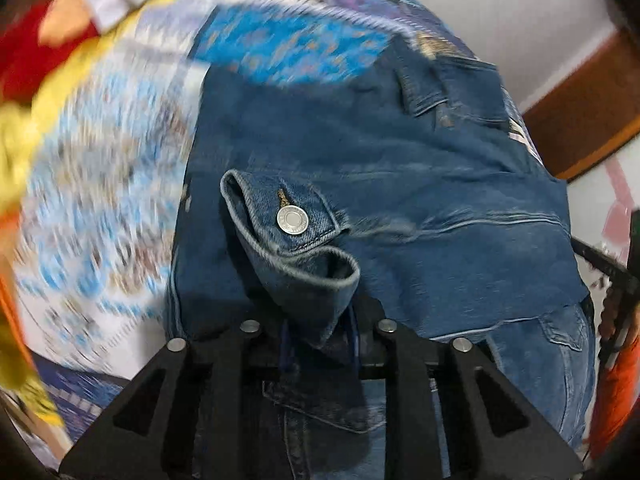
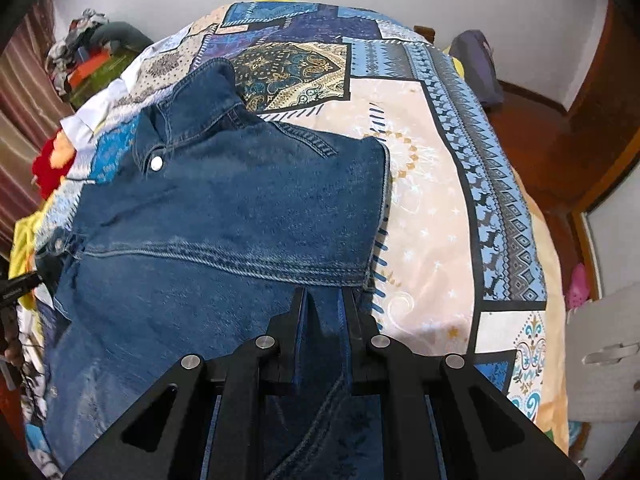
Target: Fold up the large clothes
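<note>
Two grippers work one denim jacket (image 2: 224,216), which lies spread on the patterned bedspread (image 2: 432,216) of a bed, collar (image 2: 200,92) toward the far end, body flat, one side panel folded over the middle. Left gripper (image 1: 320,328) pinches the buttoned cuff (image 1: 292,232) of a sleeve; cloth sits between its narrowly parted jaws, so it reads as gripping the cuff, held above the jacket body. Left-wrist view is smeared at the edges, so the surroundings there are hard to read. Right gripper (image 2: 324,320) is clamped on a fold of denim near the jacket's right edge, close to a stitched seam (image 2: 240,260). Handling, as a judgement: denim is heavy for clothing, thick and fairly stiff, so it should hold a crease and not slide much on the bedspread, but seams, the cuff and the snap (image 2: 155,164) make bulky spots. Not fragile, not slippery. Best grips look like cuff, hem corners, shoulder seams, where layers are thick and the pads bite; mid-panel grabs would bunch. No real containers in view; a heap of other clothes (image 2: 76,60) sits at the far left past the bed, and red and yellow garments (image 1: 24,92) lie at the bed's edge, contents unclear.
</note>
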Demonstrator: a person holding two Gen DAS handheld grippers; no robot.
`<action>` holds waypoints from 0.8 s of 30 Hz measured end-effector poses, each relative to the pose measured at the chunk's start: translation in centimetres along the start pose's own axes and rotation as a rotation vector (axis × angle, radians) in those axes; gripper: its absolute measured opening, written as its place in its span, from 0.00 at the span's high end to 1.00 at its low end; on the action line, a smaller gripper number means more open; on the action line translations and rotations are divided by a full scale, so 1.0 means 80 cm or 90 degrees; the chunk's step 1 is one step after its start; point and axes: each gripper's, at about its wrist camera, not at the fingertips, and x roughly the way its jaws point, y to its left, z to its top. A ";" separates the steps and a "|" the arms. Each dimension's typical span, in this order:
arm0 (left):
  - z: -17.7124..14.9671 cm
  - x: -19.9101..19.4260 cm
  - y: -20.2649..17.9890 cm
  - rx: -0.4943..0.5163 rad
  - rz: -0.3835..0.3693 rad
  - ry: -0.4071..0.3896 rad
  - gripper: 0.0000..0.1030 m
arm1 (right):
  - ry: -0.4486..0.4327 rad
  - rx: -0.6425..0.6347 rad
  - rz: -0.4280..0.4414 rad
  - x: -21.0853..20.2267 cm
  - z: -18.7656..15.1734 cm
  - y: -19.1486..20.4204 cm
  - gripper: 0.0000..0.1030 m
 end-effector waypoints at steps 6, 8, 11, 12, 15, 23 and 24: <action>-0.012 0.000 0.019 -0.051 -0.043 -0.013 0.52 | -0.005 -0.053 -0.042 -0.003 -0.013 0.012 0.90; -0.009 0.002 0.019 -0.049 -0.041 -0.009 0.47 | -0.005 -0.051 -0.048 -0.005 -0.015 0.013 0.90; 0.004 0.014 0.010 -0.024 -0.006 0.000 0.41 | -0.005 -0.051 -0.053 -0.007 -0.018 0.013 0.90; 0.009 0.021 0.003 -0.008 0.022 0.004 0.41 | -0.005 -0.053 -0.055 -0.007 -0.020 0.013 0.90; 0.020 0.026 -0.009 0.030 0.062 -0.005 0.47 | -0.001 -0.057 -0.075 -0.010 -0.027 0.011 0.90; 0.041 -0.019 -0.061 0.120 0.181 -0.111 0.81 | 0.012 -0.047 -0.069 -0.013 -0.048 -0.007 0.90; 0.045 -0.033 -0.068 0.129 0.187 -0.134 0.81 | 0.020 -0.043 -0.076 -0.011 -0.050 -0.010 0.90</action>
